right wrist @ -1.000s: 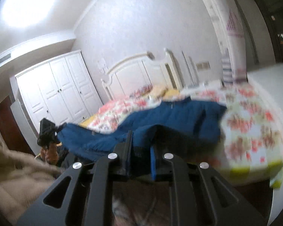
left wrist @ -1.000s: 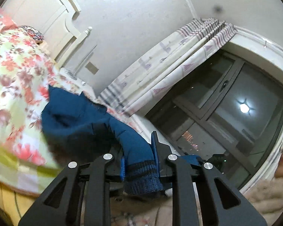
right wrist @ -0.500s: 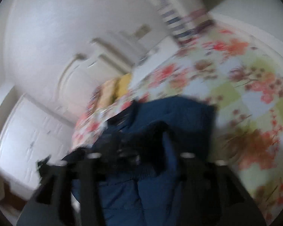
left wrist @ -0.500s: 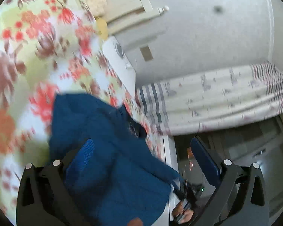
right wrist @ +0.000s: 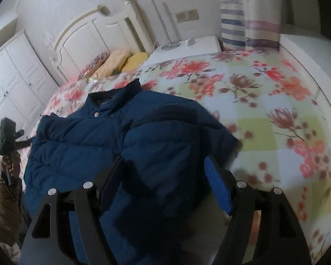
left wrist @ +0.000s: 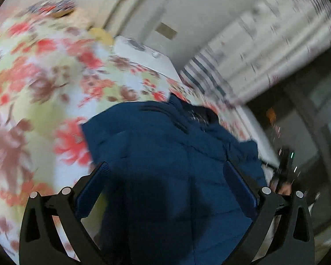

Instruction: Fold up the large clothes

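A large dark blue padded jacket (right wrist: 112,137) lies on the floral bedspread (right wrist: 264,101), collar toward the headboard, one side folded over the body. It also shows in the left wrist view (left wrist: 161,154), blurred. My right gripper (right wrist: 165,170) is open above the jacket's near edge, holding nothing. My left gripper (left wrist: 165,176) is open over the jacket's other side, holding nothing. The left gripper also appears at the left edge of the right wrist view (right wrist: 7,137), and the right gripper at the right of the left wrist view (left wrist: 284,167).
A white headboard (right wrist: 94,28) and pillows (right wrist: 121,61) are at the far end of the bed. A white nightstand (right wrist: 187,46), striped curtain (right wrist: 249,28) and white wardrobe (right wrist: 13,77) stand around it. A dark window (left wrist: 309,110) is right of the left wrist view.
Both grippers were shut on the jacket's cuffs one second ago; both have opened and let go. The jacket has dropped onto the bed and both cameras now look down on it.
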Action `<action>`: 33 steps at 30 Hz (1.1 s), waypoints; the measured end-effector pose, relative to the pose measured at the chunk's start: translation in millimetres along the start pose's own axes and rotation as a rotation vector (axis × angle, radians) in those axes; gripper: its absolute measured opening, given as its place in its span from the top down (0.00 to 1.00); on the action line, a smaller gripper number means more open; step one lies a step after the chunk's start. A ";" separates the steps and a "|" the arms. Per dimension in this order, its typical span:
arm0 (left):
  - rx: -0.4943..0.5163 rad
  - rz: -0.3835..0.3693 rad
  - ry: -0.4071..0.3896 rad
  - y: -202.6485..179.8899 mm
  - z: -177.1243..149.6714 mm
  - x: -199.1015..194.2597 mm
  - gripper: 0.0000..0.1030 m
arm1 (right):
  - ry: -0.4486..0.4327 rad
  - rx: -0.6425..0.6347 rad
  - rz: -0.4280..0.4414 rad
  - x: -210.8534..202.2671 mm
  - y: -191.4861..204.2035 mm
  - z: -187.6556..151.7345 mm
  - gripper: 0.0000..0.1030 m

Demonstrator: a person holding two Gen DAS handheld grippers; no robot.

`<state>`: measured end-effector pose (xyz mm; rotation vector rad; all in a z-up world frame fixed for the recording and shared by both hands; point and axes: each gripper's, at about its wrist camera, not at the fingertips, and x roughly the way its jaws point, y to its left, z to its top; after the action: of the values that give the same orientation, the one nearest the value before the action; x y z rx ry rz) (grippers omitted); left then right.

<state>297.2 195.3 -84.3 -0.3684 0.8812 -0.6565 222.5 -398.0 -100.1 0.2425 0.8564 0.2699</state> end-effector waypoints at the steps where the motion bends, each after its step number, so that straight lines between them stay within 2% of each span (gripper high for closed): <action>1: 0.052 0.027 0.011 -8.6 1.0 5.6 0.04 | -0.006 -0.002 0.000 1.6 1.4 2.0 0.29; 3: 0.162 0.107 0.040 -24.6 2.0 15.7 0.04 | -0.014 -0.007 0.004 1.3 4.0 3.5 0.29; 6: 0.274 0.181 0.068 -39.1 9.4 31.8 0.04 | -0.014 -0.042 -0.011 3.3 10.1 1.6 0.29; 11: 0.297 0.222 0.095 -42.8 33.4 67.4 0.04 | -0.016 -0.039 -0.017 5.3 10.6 3.6 0.30; 14: 0.257 0.232 0.125 -31.1 41.8 90.7 0.05 | -0.010 -0.039 -0.019 8.1 8.7 5.2 0.31; 15: 0.237 0.223 0.136 -26.1 40.7 97.3 0.08 | -0.010 -0.041 -0.021 9.0 8.5 5.1 0.37; 16: 0.224 0.204 0.139 -23.2 38.7 100.6 0.24 | -0.017 -0.049 -0.022 8.9 9.4 4.0 0.43; 17: 0.216 0.198 0.121 -21.9 34.8 100.7 0.33 | -0.036 -0.064 -0.021 6.3 12.1 1.7 0.61; 18: 0.222 0.200 0.068 -23.7 28.7 93.7 0.45 | -0.057 -0.076 -0.023 1.8 15.4 -0.7 0.76; 19: 0.218 0.213 0.019 -26.6 24.1 82.9 0.68 | -0.085 -0.089 -0.034 -5.3 19.6 -4.4 0.82; 20: 0.209 0.206 -0.027 -30.5 19.6 69.7 0.82 | -0.116 -0.100 -0.049 -15.0 23.9 -8.4 0.87; 23: 0.186 0.117 -0.167 -47.8 4.8 15.8 0.84 | -0.197 -0.118 -0.030 -50.2 36.2 -11.3 0.91; 25: 0.193 0.076 -0.215 -63.7 5.0 -13.4 0.84 | -0.234 -0.115 -0.021 -73.6 44.0 0.8 0.92; 27: 0.196 0.069 -0.235 -77.5 19.9 -29.5 0.84 | -0.251 -0.096 0.010 -87.9 47.7 25.8 0.92; 29: 0.141 0.075 -0.219 -79.5 58.8 -27.5 0.84 | -0.236 -0.068 -0.023 -82.0 48.7 68.3 0.92; 30: 0.122 0.102 -0.214 -77.8 72.8 -20.8 0.84 | -0.212 -0.048 -0.041 -71.6 45.5 84.7 0.92; 31: 0.096 0.150 -0.199 -72.4 92.3 -6.0 0.83 | -0.168 -0.009 -0.060 -51.4 38.3 104.3 0.92; 33: 0.015 0.173 -0.159 -52.3 114.8 31.8 0.83 | -0.100 0.058 -0.111 -10.3 24.9 122.1 0.92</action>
<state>384.7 138.9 -6.2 -0.3222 0.7462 -0.4672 306.5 -390.5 -7.8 0.2593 0.7763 0.1285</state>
